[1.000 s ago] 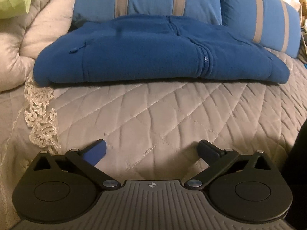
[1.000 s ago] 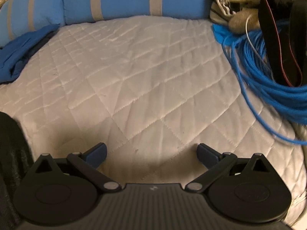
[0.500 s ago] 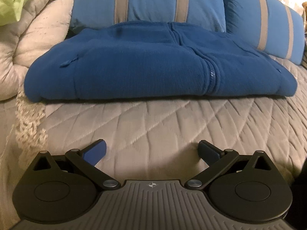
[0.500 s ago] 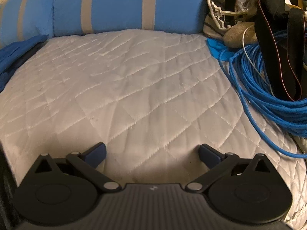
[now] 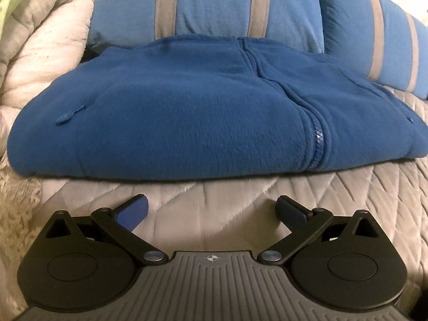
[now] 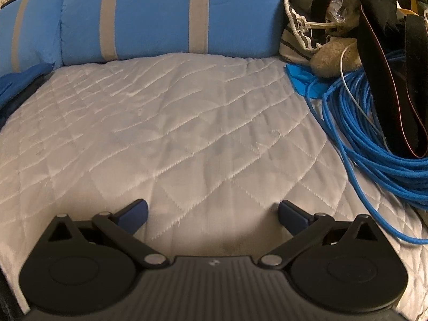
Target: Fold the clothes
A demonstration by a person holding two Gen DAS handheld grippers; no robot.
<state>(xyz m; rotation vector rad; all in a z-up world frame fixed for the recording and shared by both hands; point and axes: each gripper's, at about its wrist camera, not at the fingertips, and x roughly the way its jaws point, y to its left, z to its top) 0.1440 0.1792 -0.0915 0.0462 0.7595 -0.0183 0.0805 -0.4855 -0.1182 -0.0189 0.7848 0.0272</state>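
Left hand-held gripper point(image 5: 211, 208): jaws spread wide, nothing between them, positioned over bare quilt point(image 5: 361, 195). The fleece point(image 5: 187, 117), blue and folded into a flat bundle, lies directly ahead of this hand-held gripper, just beyond its fingertips and not touching them. Its near folded edge runs across the view, roughly parallel to the line between the two fingers. The zipper point(image 5: 318, 141) shows right of centre, running from the near edge back toward the far edge. A small pull tab point(image 5: 70, 115) sits on the fleece's left part. The far edge of the fleece meets a blue pillow point(image 5: 208, 2) with grey stripes; a second striped pillow point(image 5: 379, 32) stands to the right. A white comforter point(image 5: 42, 37) is bunched at left, beside the fleece.

Right hand-held gripper point(image 6: 212, 212): jaws likewise released, gripping nothing, over the quilt point(image 6: 174, 133). In the right wrist view only a corner of the fleece point(image 6: 18, 85) appears, at the far left edge, well apart from this hand-held gripper. A striped pillow point(image 6: 160, 13) lies at the back. A coiled blue cable point(image 6: 374, 147) rests at right, near the right finger but apart from it; a pile of dark straps point(image 6: 379, 53) and a bag point(image 6: 297, 34) lies behind it.
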